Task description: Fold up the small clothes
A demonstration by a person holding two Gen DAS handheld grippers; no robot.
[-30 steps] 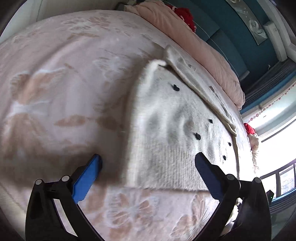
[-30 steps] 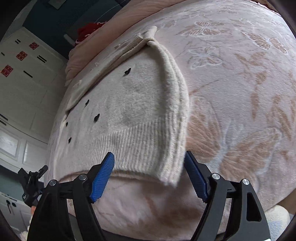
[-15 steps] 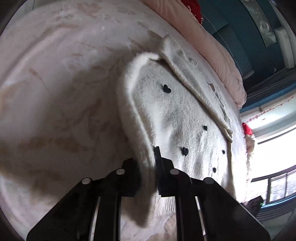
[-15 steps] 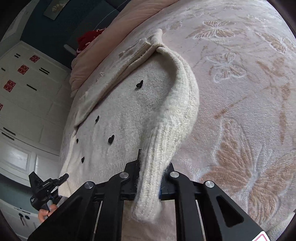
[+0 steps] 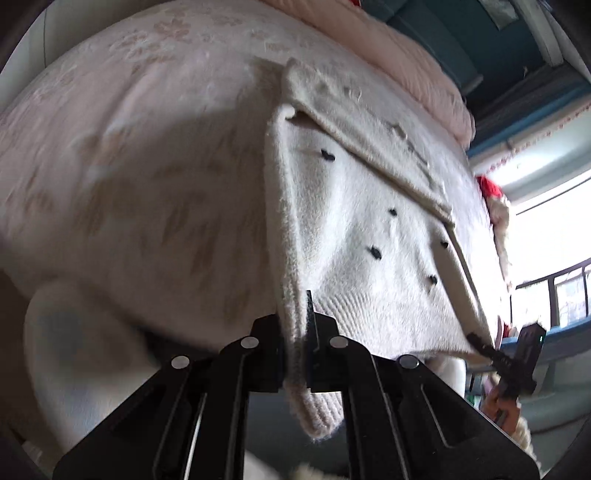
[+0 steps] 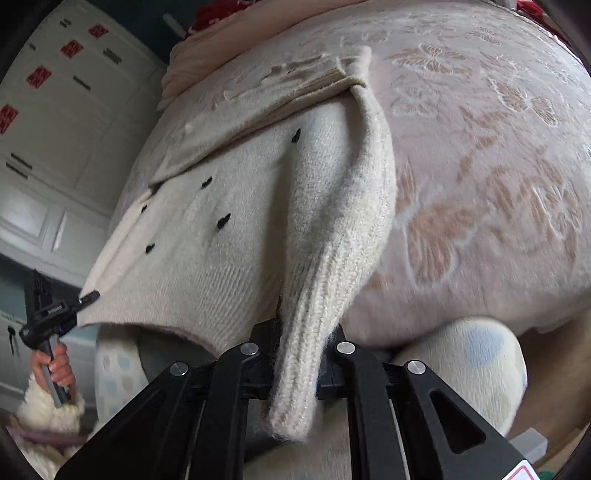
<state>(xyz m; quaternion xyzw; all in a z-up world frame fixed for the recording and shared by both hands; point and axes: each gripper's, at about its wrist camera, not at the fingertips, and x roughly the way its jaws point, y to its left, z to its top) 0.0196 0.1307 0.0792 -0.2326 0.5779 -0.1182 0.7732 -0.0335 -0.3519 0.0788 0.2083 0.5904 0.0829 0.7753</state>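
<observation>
Pink butterfly bedspread (image 6: 480, 155) below, cream sweater (image 5: 369, 258) spread across it, hem corners lifted at 6 o'clock. Left gripper (image 5: 295, 354) and right gripper (image 6: 295, 354) are each clamped on a corner; uneven pulling could slip the fuzzy knit free or skew the fold. Only the right view shows a hand (image 6: 55, 365) and white cupboards (image 6: 55, 129); the left shows a bright window (image 5: 546, 229).

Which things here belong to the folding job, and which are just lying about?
Job:
- cream sweater, both bottom corners pinched
- left gripper
- right gripper
- bedspread it lies on

Lying about:
- pink quilt
- red cloth
- white cupboards
- window railing
</observation>
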